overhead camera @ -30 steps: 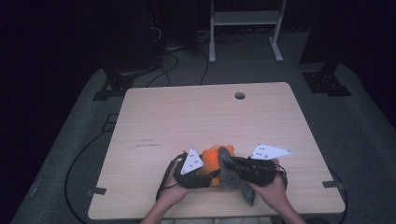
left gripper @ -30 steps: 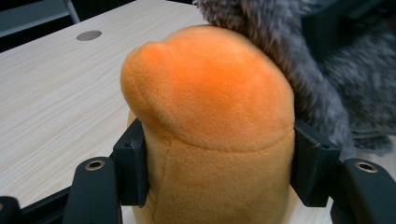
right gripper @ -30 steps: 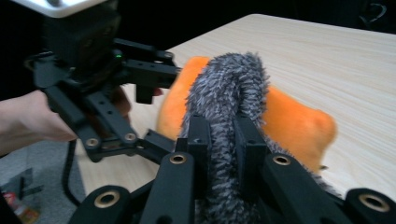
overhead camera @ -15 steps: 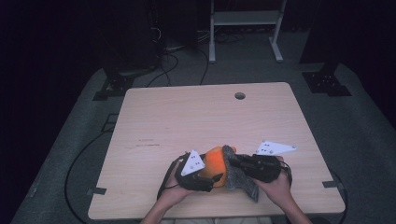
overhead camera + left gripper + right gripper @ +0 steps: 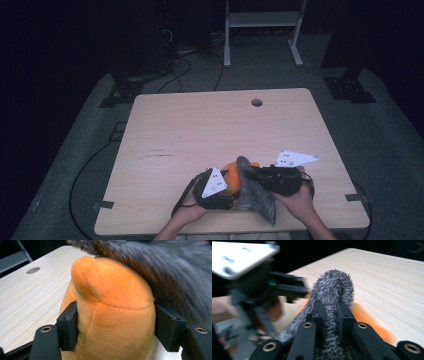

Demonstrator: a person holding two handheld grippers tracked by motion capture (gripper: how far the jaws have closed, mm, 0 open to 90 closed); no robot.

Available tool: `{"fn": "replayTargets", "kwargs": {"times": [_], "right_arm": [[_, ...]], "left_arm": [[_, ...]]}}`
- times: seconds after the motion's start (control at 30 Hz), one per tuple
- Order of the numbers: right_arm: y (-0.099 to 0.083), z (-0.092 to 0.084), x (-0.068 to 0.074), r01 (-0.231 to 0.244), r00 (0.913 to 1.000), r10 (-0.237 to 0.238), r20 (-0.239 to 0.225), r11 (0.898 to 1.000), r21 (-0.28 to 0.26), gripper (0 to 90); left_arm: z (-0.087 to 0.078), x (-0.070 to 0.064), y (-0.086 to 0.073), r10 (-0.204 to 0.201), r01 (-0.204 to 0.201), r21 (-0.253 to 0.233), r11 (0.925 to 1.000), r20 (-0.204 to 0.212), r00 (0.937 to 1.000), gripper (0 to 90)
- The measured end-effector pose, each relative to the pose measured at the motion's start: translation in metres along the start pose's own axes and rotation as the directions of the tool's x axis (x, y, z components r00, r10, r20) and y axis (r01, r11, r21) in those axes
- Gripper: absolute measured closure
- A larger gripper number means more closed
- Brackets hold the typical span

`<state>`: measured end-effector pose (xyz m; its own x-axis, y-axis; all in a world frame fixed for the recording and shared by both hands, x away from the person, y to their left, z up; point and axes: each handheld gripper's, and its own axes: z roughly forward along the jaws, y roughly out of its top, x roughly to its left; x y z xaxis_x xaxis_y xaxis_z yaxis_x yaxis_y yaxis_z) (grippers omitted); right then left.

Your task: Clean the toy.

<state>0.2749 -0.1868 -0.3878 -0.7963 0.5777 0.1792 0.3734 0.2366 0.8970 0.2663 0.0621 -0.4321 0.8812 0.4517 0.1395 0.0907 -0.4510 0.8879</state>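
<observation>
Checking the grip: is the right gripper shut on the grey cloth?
Shut: the right gripper has the grey cloth pinched tight between both jaws.

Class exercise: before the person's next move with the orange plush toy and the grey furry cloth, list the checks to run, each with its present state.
1. Left gripper jaws on either side of the orange plush toy, pads touching after just closing: ok.
2. Right gripper shut on the grey furry cloth: ok.
3. Cloth lies over the toy: ok.
4. Firmness of the left grip: cannot tell.
5. Bare table ahead: ok.
</observation>
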Motion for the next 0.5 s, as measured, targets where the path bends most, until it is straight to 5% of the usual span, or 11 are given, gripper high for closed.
{"fn": "replayTargets", "kwargs": {"times": [0.13, 0.23, 0.33, 0.37, 0.43, 0.5], "right_arm": [[-0.010, -0.003, -0.014, -0.035, 0.9993, 0.034, 0.018, 0.998, 0.048, 79.2], [-0.010, -0.003, -0.012, -0.021, 0.9998, 0.020, 0.008, 0.998, 0.055, 79.2], [-0.007, 0.000, -0.010, -0.025, 0.9997, 0.025, 0.005, 0.998, 0.051, 79.3], [-0.006, -0.001, -0.009, -0.023, 0.9997, 0.023, 0.006, 0.999, 0.042, 79.3], [0.001, -0.004, -0.003, -0.014, 0.9999, 0.014, -0.009, 1.000, -0.003, 79.3], [0.009, -0.006, 0.005, 0.009, 0.9988, -0.011, -0.047, 0.999, -0.042, 79.1]], "left_arm": [[-0.002, 0.009, 0.002, -0.069, 0.069, -0.020, 0.9974, 0.032, 0.9971, 18.5], [-0.001, 0.018, 0.002, -0.159, 0.161, -0.012, 0.9869, 0.080, 0.9840, 12.5], [-0.004, 0.013, 0.003, -0.074, 0.075, -0.035, 0.9966, 0.026, 0.9969, 31.0], [-0.005, 0.009, 0.007, -0.037, 0.036, -0.062, 0.9974, -0.020, 0.9991, 33.7], [-0.005, 0.005, 0.011, -0.001, -0.005, -0.083, 0.9965, -0.073, 0.9973, 36.8], [-0.003, 0.002, 0.013, 0.043, -0.049, -0.066, 0.9966, -0.083, 0.9956, 36.9]]}}
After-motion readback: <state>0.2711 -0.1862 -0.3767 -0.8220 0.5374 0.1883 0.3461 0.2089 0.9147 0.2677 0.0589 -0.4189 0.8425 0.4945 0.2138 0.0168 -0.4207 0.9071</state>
